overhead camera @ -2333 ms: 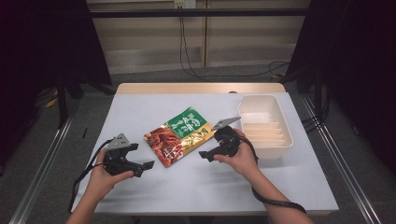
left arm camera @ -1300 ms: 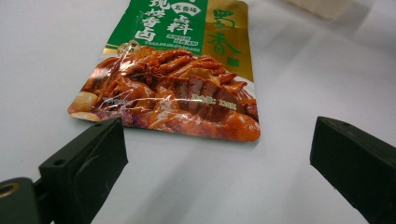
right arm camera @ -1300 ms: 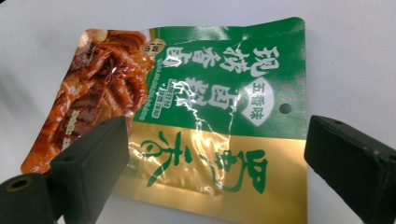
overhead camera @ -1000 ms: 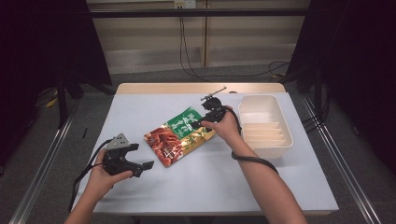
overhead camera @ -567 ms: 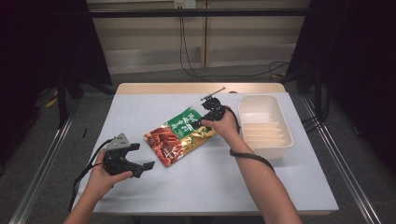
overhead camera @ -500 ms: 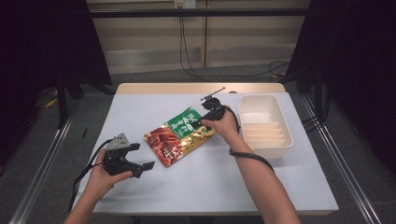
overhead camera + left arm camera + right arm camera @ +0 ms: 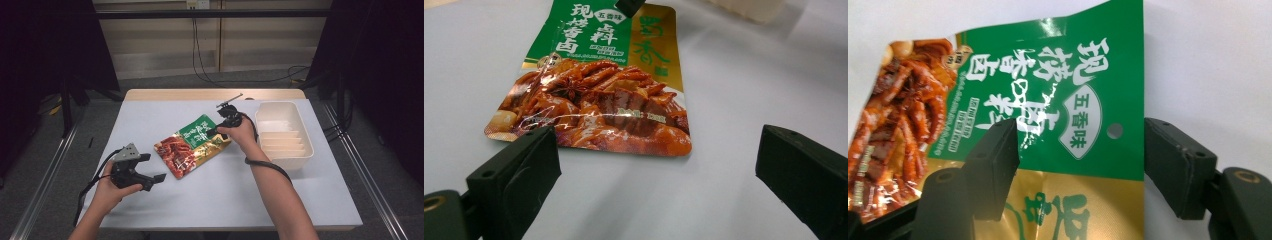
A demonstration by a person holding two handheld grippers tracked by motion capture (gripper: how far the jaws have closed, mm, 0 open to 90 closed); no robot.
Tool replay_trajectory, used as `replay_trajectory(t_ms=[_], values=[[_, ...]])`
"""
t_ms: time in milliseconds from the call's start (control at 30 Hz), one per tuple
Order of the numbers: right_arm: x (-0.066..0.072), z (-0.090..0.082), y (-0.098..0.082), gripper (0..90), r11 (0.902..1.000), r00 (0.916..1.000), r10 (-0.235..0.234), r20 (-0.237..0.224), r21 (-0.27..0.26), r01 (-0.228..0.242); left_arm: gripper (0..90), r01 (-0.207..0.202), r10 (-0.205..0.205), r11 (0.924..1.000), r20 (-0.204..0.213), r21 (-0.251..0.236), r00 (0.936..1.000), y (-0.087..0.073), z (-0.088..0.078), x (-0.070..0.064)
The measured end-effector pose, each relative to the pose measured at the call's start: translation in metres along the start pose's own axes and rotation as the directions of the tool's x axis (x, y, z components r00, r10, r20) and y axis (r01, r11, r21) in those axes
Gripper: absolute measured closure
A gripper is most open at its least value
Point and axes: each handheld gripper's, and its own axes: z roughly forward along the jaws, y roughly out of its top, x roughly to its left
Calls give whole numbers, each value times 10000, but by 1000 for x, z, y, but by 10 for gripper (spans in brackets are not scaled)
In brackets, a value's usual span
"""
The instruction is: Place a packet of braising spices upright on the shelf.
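So you had one snack pouch (image 7: 192, 146) and one white tray (image 7: 283, 133) mid-frame; your right gripper (image 7: 218, 129), jaws just closing, straddled the pouch's green top edge, unpinched; left gripper (image 7: 152, 168) gaped lower left

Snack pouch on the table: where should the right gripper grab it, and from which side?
Take the green top seal by the hang hole, coming in from the tray-side far edge. The snack pouch lies flat, but that edge curls up. The right gripper's jaws, just closing, already straddle it.

A lab-like recording bay: black curtains (image 7: 45, 45), cables (image 7: 205, 55) down the wall, pale worktable (image 7: 150, 107).
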Motion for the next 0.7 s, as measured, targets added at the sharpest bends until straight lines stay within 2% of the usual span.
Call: replay_trajectory(t_ms=[67, 333, 533, 700], values=[[-1, 0, 0, 338, 9998, 9998, 171, -52, 124, -171, 39, -17, 17, 10000, -13, -11, 10000, 0, 0, 0], [2, -1, 4, 353, 9997, 9998, 155, -124, 185, -152, 40, -67, 67, 10000, -136, 43, 9999, 0, 0, 1], [5, -1, 6, 350, 9996, 9998, 136, -171, 244, -132, 41, -26, 26, 10000, -96, -40, 10000, 0, 1, 1], [4, -1, 9, 388, 9992, 9994, 222, -261, 336, -213, 41, -52, 52, 10000, -23, -14, 10000, 0, 1, 0]])
